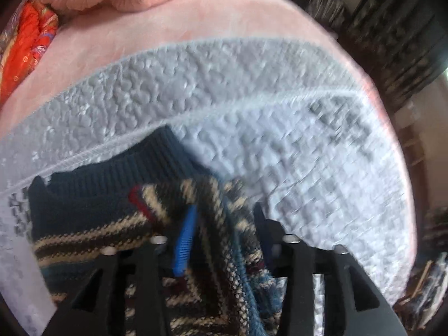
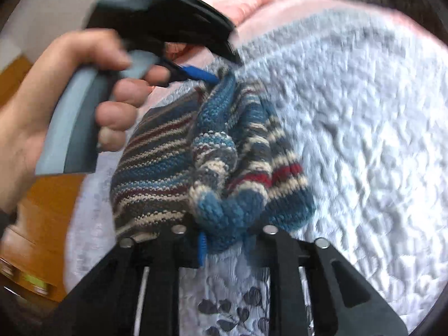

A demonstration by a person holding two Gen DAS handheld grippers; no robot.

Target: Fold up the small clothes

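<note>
Left wrist view: the left gripper (image 1: pixel 221 240) sits low in the frame, its black fingers (image 1: pixel 184 240) closed on a bunched fold of the striped knit sweater (image 1: pixel 92 232). One blue pad presses the knit from the left; the other finger is mostly buried in the cloth. The sweater's dark ribbed hem (image 1: pixel 120 168) spreads up and left from the grip. It lies over a pale grey quilt (image 1: pixel 252 98) with a puckered texture and a stitched seam running across. Beyond the quilt's far edge, a pink blanket (image 1: pixel 168 28) covers the bed, heaped at the far side. A red patterned cloth (image 1: pixel 30 44) sits at the bed's far left corner. Dark furniture past the bed's right edge is blurred.

Right wrist view: the right gripper (image 2: pixel 224 238) is at the bottom, fingers clamped on a thick wad of the sweater (image 2: pixel 212 151), with a blue pad showing at the left of the pinch. The sweater hangs bunched between the two grippers, lifted off the quilt (image 2: pixel 364 112). Above it, the left gripper (image 2: pixel 207 77) pinches the sweater's upper end with its blue-tipped fingers. A hand (image 2: pixel 56 106) wraps the grey handle of that gripper at the left of the frame. A dark leaf print marks the quilt near the bottom edge. Orange-brown flooring shows past the bed's left edge.
</note>
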